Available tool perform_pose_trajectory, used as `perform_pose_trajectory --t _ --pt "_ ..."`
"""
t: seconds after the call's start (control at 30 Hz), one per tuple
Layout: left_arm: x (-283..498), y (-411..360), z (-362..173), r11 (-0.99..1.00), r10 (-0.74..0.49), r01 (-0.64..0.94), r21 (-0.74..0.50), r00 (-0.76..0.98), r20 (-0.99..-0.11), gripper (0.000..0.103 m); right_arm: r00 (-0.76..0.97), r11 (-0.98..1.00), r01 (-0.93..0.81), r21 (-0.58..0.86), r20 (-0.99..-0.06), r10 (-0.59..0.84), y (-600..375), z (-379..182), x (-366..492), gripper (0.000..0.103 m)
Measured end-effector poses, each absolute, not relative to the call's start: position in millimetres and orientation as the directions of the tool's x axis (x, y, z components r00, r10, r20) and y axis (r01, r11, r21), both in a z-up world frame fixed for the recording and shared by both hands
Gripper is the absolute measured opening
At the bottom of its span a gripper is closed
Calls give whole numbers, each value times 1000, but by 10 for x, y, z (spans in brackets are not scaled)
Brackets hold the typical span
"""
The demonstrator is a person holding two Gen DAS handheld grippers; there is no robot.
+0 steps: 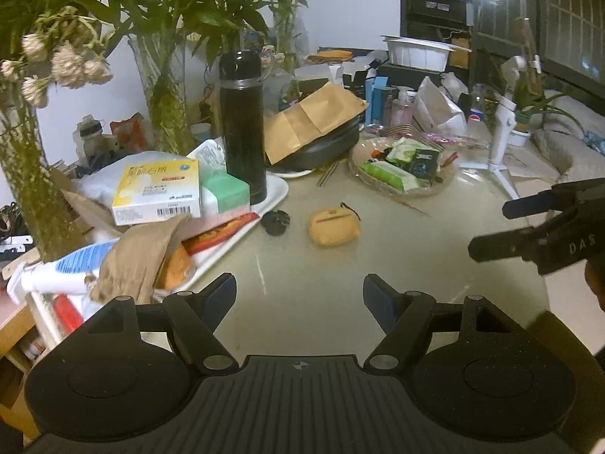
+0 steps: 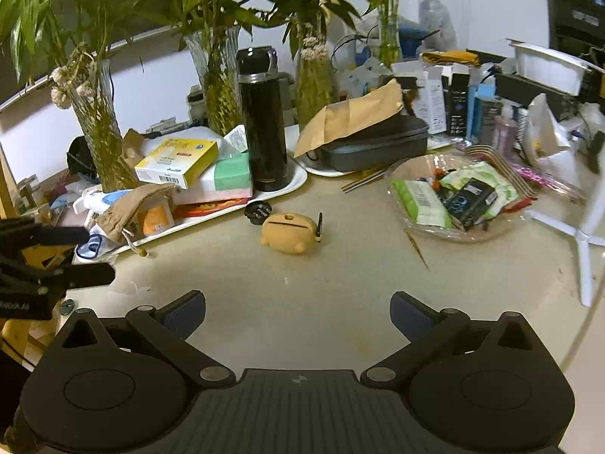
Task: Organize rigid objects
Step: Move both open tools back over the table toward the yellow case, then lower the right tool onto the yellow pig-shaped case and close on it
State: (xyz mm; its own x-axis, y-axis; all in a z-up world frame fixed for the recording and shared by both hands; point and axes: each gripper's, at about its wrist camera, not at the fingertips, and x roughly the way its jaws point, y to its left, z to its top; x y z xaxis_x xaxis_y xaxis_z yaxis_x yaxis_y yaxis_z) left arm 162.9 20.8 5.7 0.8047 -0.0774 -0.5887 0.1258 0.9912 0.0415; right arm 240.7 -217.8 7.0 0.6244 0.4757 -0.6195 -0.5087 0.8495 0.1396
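**Q:** What are you worrying about, working across from the left?

**Me:** I'm holding my left tool [image 1: 299, 295] spread, nothing between its pads, low over the bare bench [image 1: 397, 234]. At far left the white tray [image 2: 298, 183] is crowded: a yellow box [image 1: 157, 193] is lying on a stack, a brown pouch [image 2: 132, 204] is hanging over the rim, and a tall black flask [image 1: 242, 125] is standing upright at the tray's near corner. Reaching in there, I'm risking knocking the flask over or dragging the pouch's cord off the edge.

**Q:** And the piece you're after?

**Me:** I'm judging it to be the tan case [image 1: 332, 227], lying on the open bench just beside a small black cap [image 1: 275, 221], which sits against the tray rim. The case is looking rounded and smooth, with a slot along the top and a short dark loop on its right side. A rounded shell could squirt out of a shallow pinch, or nudge the cap along.

**Q:** The right side?

**Me:** My right tool [image 2: 298, 312] is also spread and empty. The clear dish of packets [image 2: 453, 193] and a white tripod leg [image 2: 582, 261] are lying near its sweep.
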Motion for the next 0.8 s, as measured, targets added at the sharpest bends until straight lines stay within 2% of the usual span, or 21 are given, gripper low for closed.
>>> perform_pose_trajectory --t 0.27,0.57,0.8 --pt "1841 237 76 995 -33 82 55 804 -594 74 622 849 -512 130 -625 471 -2121 18 2682 103" --pt "1916 342 141 999 -28 11 -31 774 -632 74 578 804 -583 119 -634 513 -1906 -69 2915 103" --pt "1912 287 164 1000 -17 23 1 766 -643 74 526 765 -628 143 -647 552 -1701 -174 3112 102"
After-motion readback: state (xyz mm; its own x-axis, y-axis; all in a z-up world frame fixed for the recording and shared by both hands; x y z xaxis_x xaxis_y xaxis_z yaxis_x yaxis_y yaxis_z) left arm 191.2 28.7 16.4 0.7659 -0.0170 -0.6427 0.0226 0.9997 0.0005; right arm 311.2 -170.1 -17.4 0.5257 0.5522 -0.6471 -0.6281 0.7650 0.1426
